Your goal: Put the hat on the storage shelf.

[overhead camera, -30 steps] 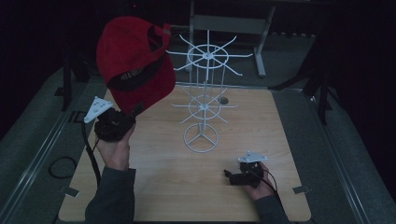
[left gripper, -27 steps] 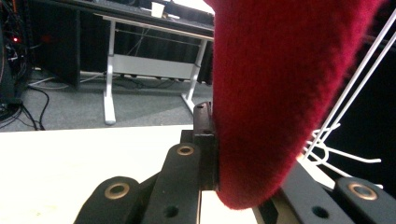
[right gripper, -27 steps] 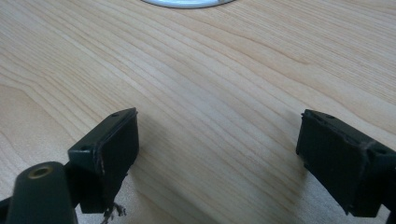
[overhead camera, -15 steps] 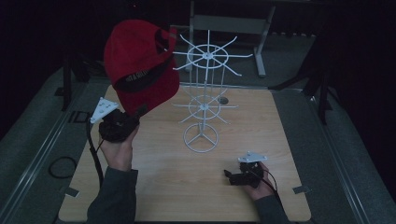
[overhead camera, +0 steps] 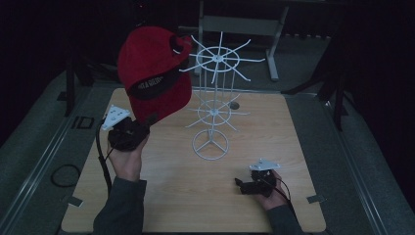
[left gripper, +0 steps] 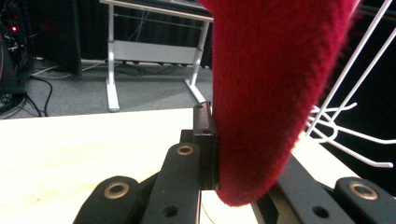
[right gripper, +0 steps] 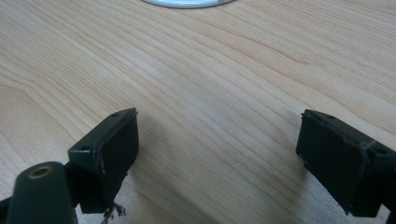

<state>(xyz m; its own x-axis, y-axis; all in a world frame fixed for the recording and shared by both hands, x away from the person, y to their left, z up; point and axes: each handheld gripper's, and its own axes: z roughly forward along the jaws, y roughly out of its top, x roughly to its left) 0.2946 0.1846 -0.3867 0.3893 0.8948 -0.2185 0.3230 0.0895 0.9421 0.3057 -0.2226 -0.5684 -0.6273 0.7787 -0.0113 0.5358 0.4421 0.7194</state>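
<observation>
While the right gripper (overhead camera: 244,185) rests open on the wooden table (overhead camera: 303,147), the left gripper (overhead camera: 142,128) clamps the brim of a red cap (overhead camera: 154,73), raised beside the white wire rack (overhead camera: 215,98). Hanging it likely comes next, onto a top prong.

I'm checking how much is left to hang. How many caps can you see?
1. A red cap is held up by its brim in the left gripper, beside the top ring of the white wire rack. The rack's arms are bare.
</observation>
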